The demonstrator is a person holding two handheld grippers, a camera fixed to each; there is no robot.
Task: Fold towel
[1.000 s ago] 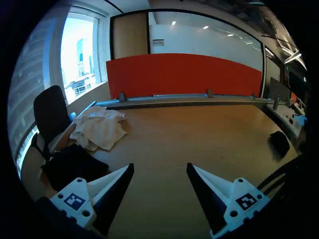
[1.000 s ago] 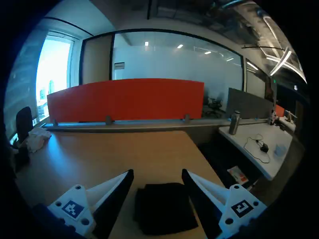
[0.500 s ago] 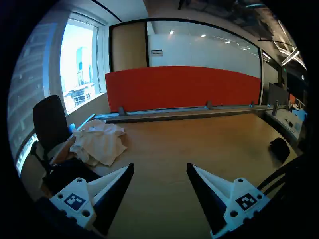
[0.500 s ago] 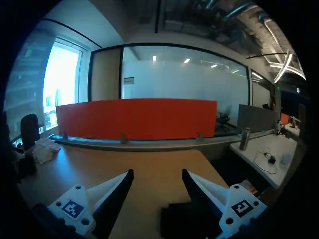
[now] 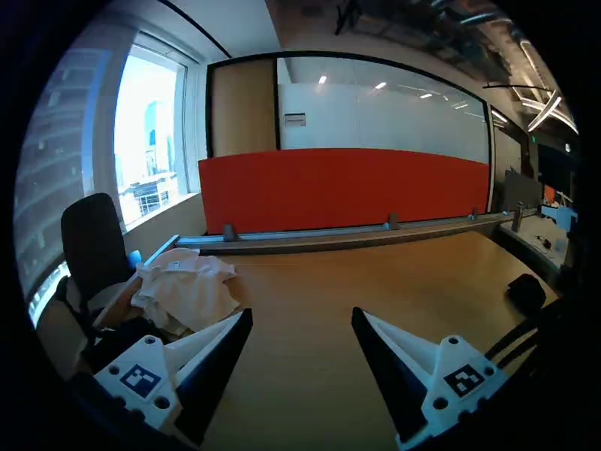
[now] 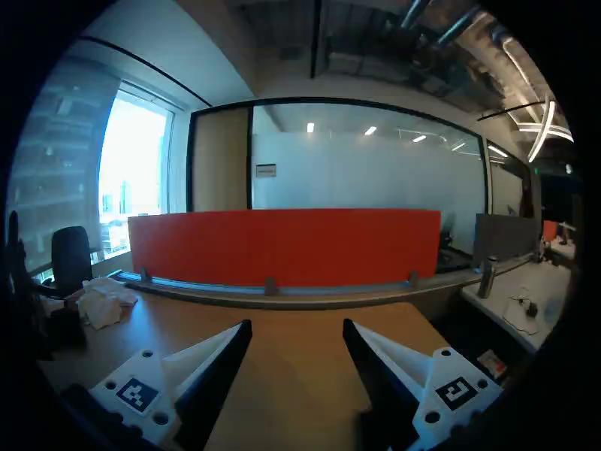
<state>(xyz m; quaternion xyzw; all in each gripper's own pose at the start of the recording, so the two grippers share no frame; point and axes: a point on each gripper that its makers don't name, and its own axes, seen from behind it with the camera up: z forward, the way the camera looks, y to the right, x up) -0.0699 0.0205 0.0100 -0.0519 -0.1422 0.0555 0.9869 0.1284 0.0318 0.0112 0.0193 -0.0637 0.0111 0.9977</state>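
A crumpled cream towel (image 5: 184, 289) lies in a heap at the left end of the wooden table (image 5: 360, 286), with a dark cloth (image 5: 124, 338) in front of it. My left gripper (image 5: 300, 319) is open over bare wood, right of that heap. A folded black towel (image 5: 526, 289) rests near the table's right edge. In the right gripper view my right gripper (image 6: 297, 331) is open above the table (image 6: 300, 361), and the cream towel (image 6: 101, 301) sits far off to the left. Both grippers hold nothing.
A red divider panel (image 5: 342, 188) on a rail runs along the table's far edge. A black office chair (image 5: 94, 244) stands by the window at the left. A second desk (image 6: 518, 297) with a bottle and cables lies to the right.
Both cameras have tilted upward, so the table has dropped lower in each view. The folded black towel that lay between my right fingers has slipped out of the bottom of that view.
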